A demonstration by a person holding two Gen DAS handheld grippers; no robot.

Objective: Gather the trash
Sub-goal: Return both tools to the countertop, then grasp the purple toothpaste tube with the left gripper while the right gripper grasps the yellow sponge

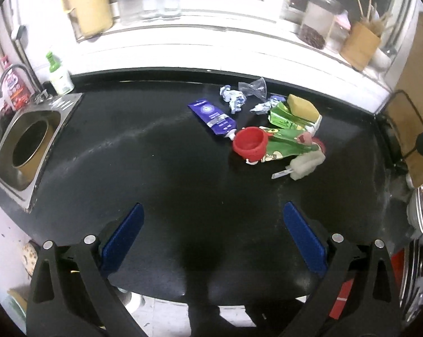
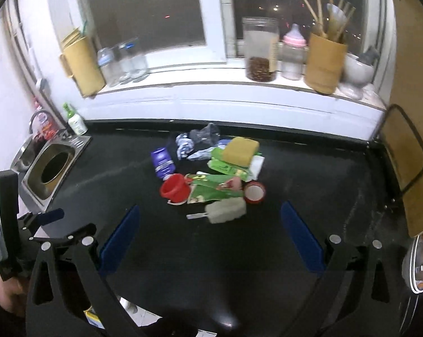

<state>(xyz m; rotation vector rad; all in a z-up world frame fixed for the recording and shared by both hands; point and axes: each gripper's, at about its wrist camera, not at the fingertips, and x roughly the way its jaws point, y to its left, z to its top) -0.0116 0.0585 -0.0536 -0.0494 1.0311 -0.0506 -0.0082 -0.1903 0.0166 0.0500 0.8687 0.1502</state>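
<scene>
Both grippers, left gripper (image 1: pixel 211 224) and right gripper (image 2: pixel 210 224), hover with fingers spread wide and empty over the black counter (image 1: pixel 155 168), where the trash pile (image 1: pixel 270 129) lies centre-right beyond them, near the back edge.

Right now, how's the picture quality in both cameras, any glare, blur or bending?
Left wrist: window sill overexposed, jars on it smeared, heavy fisheye curve on the counter edge. Right wrist: sharper, dark night window, trash pile readable, corners black.
</scene>
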